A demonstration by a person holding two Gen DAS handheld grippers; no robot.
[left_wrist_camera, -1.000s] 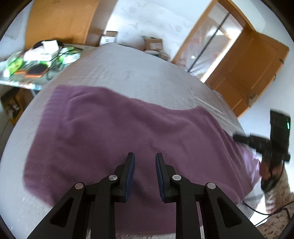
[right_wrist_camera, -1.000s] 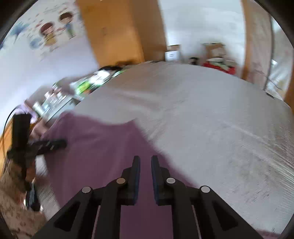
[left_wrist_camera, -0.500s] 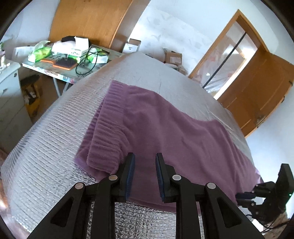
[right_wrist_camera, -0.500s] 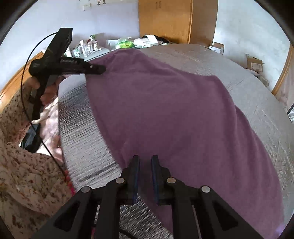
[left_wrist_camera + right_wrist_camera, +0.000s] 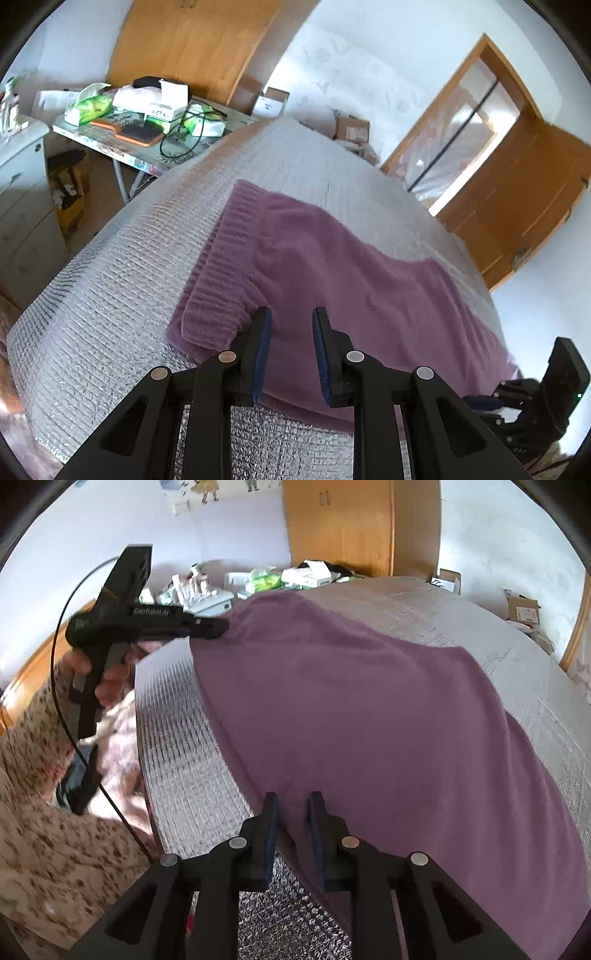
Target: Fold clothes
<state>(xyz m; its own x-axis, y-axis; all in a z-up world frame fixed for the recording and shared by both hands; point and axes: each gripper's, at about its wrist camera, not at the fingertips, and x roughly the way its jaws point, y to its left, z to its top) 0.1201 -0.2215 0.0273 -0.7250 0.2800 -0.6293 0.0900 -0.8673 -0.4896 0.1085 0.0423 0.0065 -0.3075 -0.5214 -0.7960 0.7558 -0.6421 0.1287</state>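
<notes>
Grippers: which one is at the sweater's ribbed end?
The left gripper, beside the ribbed end of the purple sweater. The right gripper's jaws have just been opening, the plain edge between them.

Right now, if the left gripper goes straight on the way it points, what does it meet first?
Probably the purple sweater: it lies directly beyond the open left gripper, on the silver quilted cover. Depth is unclear.

Both wrist cameras look down along their fingers from the bed's point(image 5: 110, 314) near edge, sharing the purple sweater point(image 5: 332, 266) point(image 5: 369, 709); wardrobe point(image 5: 340, 528) at 12 o'clock.
</notes>
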